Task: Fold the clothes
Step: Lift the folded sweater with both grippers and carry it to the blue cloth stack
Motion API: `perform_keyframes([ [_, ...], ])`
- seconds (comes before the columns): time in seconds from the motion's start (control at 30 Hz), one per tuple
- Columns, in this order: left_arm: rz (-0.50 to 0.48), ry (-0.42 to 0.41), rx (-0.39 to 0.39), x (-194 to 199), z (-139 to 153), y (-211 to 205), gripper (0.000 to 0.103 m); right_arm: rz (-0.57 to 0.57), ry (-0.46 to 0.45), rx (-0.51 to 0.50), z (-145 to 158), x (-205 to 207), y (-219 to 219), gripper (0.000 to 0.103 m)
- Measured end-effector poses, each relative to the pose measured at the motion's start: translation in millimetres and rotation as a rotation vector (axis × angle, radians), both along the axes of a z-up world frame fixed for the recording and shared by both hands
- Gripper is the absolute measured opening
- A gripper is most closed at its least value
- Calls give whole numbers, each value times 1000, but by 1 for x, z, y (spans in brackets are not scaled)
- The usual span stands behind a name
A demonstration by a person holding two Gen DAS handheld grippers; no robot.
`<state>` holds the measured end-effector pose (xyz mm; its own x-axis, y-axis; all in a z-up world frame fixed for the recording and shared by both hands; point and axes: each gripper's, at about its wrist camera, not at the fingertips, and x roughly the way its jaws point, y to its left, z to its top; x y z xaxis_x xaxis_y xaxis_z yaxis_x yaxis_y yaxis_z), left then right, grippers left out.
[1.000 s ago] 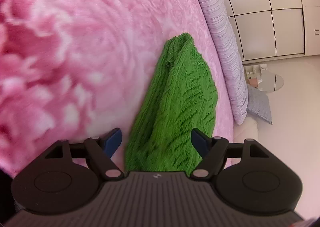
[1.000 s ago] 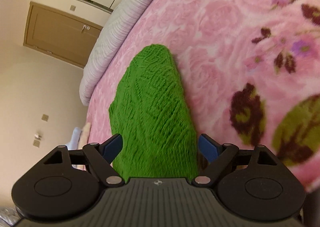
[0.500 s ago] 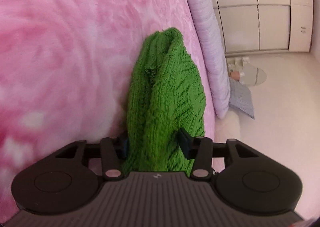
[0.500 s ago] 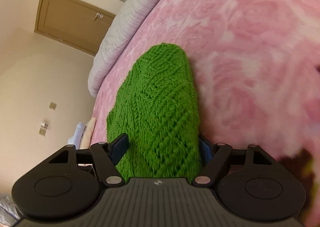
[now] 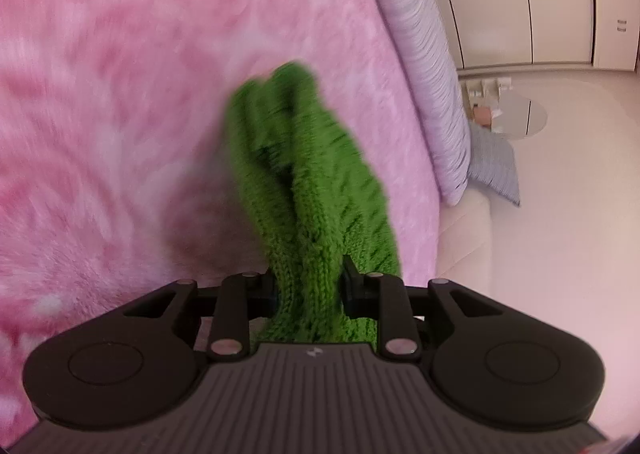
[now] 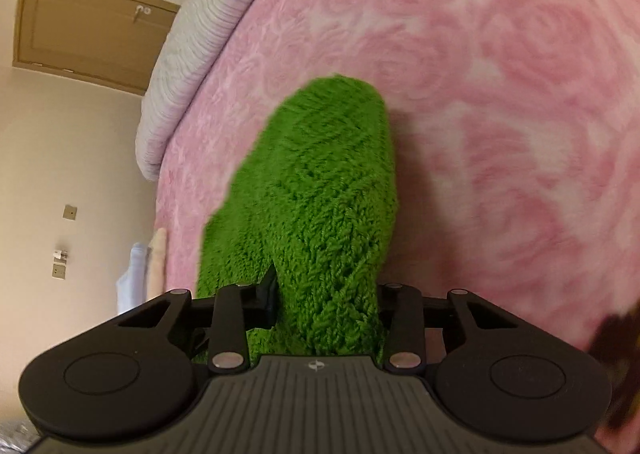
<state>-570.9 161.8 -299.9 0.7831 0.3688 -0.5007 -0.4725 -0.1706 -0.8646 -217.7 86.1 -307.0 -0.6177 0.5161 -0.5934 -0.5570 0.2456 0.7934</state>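
A green knitted garment (image 5: 304,189) lies bunched on the pink flowered blanket (image 5: 120,113). In the left wrist view its near end is squeezed between the pads of my left gripper (image 5: 310,288), whose jaws are closing on the knit. The right wrist view shows the same green garment (image 6: 320,189) as a thick roll, with my right gripper (image 6: 326,304) pinching its near end as the jaws close. The knit hides both grippers' fingertips for the most part. The garment's near end is lifted a little off the blanket.
A striped lilac-grey bolster (image 5: 424,65) runs along the bed's edge, seen also as the bolster (image 6: 188,65) in the right wrist view. Beyond it are pale floor, white wardrobe doors (image 5: 520,5) and a brown door (image 6: 80,29). A small cushion (image 5: 492,161) lies on the floor.
Both grippers went from wide open around the garment's ends to closed on the knit. Both have moved, and the garment's gripped ends have bunched and risen slightly.
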Motion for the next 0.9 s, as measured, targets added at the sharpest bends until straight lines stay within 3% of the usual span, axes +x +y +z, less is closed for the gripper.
perform_keyframes([
  [0.2,110,31,7,-44,88,-5,22,79,34,-11,81,-40,31,37],
  [0.37,250,29,39,-113,134,-18,22,194,53,21,131,-106,69,37],
  [0.6,330,49,82,-258,168,-17,22,273,88,57,167,-255,101,37],
  [0.9,191,116,98,-482,205,64,23,154,131,52,191,-481,129,38],
])
